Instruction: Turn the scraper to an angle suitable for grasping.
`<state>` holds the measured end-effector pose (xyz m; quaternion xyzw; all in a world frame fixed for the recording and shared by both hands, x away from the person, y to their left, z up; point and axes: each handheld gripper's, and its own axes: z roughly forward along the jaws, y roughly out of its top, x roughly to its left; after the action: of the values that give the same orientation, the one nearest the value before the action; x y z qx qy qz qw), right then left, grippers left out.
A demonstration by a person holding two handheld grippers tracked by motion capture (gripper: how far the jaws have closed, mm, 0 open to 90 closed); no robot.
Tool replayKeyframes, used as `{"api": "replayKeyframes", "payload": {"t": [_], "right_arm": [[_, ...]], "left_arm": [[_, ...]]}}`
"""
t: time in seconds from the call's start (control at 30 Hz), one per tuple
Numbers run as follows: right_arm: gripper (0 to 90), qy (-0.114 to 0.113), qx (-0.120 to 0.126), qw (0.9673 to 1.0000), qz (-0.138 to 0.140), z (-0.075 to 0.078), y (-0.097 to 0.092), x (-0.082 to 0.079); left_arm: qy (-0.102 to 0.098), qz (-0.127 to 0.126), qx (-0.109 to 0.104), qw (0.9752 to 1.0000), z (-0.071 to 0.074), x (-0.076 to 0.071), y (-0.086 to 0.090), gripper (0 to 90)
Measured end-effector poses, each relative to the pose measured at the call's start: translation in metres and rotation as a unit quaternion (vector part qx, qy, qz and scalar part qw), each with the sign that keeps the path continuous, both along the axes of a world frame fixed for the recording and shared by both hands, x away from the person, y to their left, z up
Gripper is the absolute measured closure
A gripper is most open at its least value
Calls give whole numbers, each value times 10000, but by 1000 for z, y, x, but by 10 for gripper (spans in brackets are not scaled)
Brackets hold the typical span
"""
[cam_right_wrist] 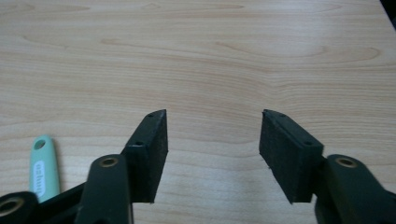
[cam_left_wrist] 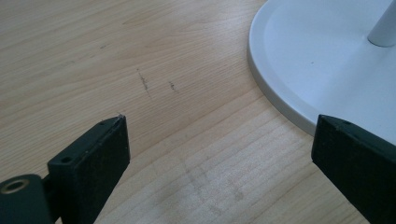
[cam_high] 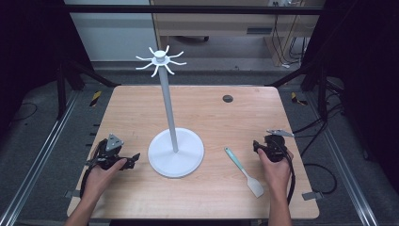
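Resting released on bare table (cam_high: pixel 141 108), both tongs flank the stand base (cam_high: pixel 176 153) and spatula (cam_high: pixel 243 171).

Overhead view and close tong views share the table (cam_high: pixel 141 108).

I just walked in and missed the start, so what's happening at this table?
A person holds a gripper in each hand over a wooden table. The left gripper rests beside the round base of a white hook stand, jaws open and empty. The right gripper is also open with nothing between its jaws. A spatula with a green handle lies untouched on the table, between the stand and the right gripper.
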<state>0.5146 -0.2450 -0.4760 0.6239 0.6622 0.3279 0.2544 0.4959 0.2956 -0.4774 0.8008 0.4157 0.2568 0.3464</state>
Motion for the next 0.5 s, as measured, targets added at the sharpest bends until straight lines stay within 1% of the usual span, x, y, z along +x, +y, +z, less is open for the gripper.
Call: {"api": "replayKeyframes", "payload": {"t": [0.07,0.1,0.13,0.17,0.2,0.23,0.27,0.3,0.33,0.37,0.4,0.47,0.5], "right_arm": [[469,56,-36,9999,84,0,4,0],[469,87,-55,9999,127,0,6,0],[513,110,-87,9998,173,0,9,0],[513,110,-87,9998,173,0,9,0],[542,126,-107,9996,220,0,11,0],[614,143,-119,9992,362,1,18,0],[614,143,-119,9992,362,1,18,0],[643,152,-151,9989,427,1,21,0],[718,204,-231,9977,606,0,29,0],[746,254,-251,9970,687,0,33,0],[746,254,-251,9970,687,0,33,0],[804,331,-335,9949,890,-2,42,1],[831,375,-398,9931,1033,-2,47,1]], "left_arm": [[-4,-7,-11,10000,0,-1,-1,41],[-4,-7,-11,10000,0,-1,-1,41],[0,-10,-10,10000,0,-1,-1,41],[1,-13,-11,10000,0,-1,-1,41],[-5,-17,-9,10000,0,-1,-1,41],[-7,-30,5,10000,0,-1,-1,42],[-1,-34,11,10000,0,-1,-1,42],[1,-31,9,10000,0,0,-1,42],[11,-40,24,10000,0,0,-2,43],[11,-40,24,10000,0,0,-2,43],[22,-51,35,10000,0,0,-2,43],[21,-64,46,10000,0,0,-2,44],[17,-61,29,10000,0,0,-3,45]]}}
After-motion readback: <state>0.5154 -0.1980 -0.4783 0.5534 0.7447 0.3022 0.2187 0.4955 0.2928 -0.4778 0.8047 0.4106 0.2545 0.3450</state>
